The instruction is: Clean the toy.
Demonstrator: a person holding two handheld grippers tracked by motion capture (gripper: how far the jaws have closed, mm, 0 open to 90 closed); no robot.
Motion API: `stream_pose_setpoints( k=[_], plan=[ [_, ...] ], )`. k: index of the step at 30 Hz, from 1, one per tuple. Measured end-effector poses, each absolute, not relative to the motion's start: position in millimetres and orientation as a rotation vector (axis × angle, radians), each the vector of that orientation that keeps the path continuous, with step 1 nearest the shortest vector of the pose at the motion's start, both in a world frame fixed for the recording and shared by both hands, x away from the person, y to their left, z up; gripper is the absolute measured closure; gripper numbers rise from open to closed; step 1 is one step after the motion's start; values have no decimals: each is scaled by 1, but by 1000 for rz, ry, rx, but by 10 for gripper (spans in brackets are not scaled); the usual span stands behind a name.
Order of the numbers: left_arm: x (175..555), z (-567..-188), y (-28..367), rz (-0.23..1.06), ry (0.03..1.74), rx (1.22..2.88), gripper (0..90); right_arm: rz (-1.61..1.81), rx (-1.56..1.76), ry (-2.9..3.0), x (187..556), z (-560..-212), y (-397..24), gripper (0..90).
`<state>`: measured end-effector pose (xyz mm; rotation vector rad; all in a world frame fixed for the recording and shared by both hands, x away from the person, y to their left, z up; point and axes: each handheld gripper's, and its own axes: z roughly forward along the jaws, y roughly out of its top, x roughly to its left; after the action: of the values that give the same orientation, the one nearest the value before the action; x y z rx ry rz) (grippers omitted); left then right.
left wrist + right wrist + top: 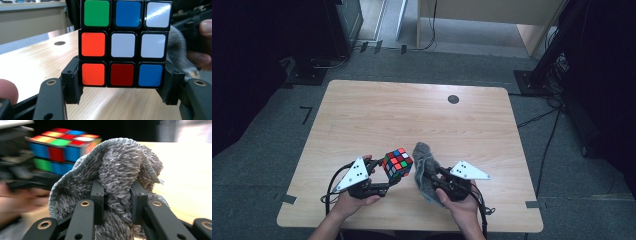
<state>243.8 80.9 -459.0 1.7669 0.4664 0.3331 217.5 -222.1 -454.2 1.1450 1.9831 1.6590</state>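
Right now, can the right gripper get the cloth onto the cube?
Probably yes. The right gripper is shut on the cloth, and the cube, held up by the left gripper, is right beside it with nothing between.

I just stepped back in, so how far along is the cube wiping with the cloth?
Done: the left gripper clamps the puzzle cube off the table, and the right gripper pinches the grey cloth. In hand: the cloth is right beside the cube. Left: the wiping itself, then setting both down.

Glossy plastic cube point(123, 43); fluffy grey cloth point(120, 170); matt wood table point(377, 115).
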Motion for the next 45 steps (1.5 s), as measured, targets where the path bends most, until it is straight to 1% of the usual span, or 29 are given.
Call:
stream_pose_setpoints(
  k=[2,9,13,14,16,17,18,19,23,27,32,36,39,45],
  plan=[
    [245,-461,81,341,477,1775,342,1526,1217,1932,221,-456,-234,698],
    [250,-464,85,345,516,1777,341,1266,1425,1826,239,-476,-274,678],
    [252,-465,84,351,521,1782,342,1172,1497,1804,244,-491,-285,628],
    [251,-466,83,353,521,1786,342,1166,1515,1798,244,-494,-287,604],
    [251,-467,81,357,519,1794,341,1172,1534,1789,245,-496,-290,526],
    [251,-467,81,356,518,1797,342,1172,1544,1783,246,-495,-291,468],
    [251,-467,81,357,518,1798,341,1164,1553,1771,246,-493,-292,385],
    [251,-468,81,358,518,1799,342,1148,1571,1744,246,-491,-292,329],
    [252,-468,80,360,521,1799,342,1184,1539,1701,242,-476,-291,258],
    [252,-468,79,356,521,1800,342,1268,1486,1694,234,-458,-281,249],
    [249,-470,71,369,502,1810,342,1490,1387,1760,221,-431,-250,241],
    [245,-472,63,388,475,1827,341,1654,1320,1830,209,-414,-221,197],
    [242,-473,57,406,454,1839,341,1717,1325,1911,205,-413,-203,171],
    [233,-476,43,448,401,1872,341,1662,1395,1999,209,-428,-182,165]
  ],
)
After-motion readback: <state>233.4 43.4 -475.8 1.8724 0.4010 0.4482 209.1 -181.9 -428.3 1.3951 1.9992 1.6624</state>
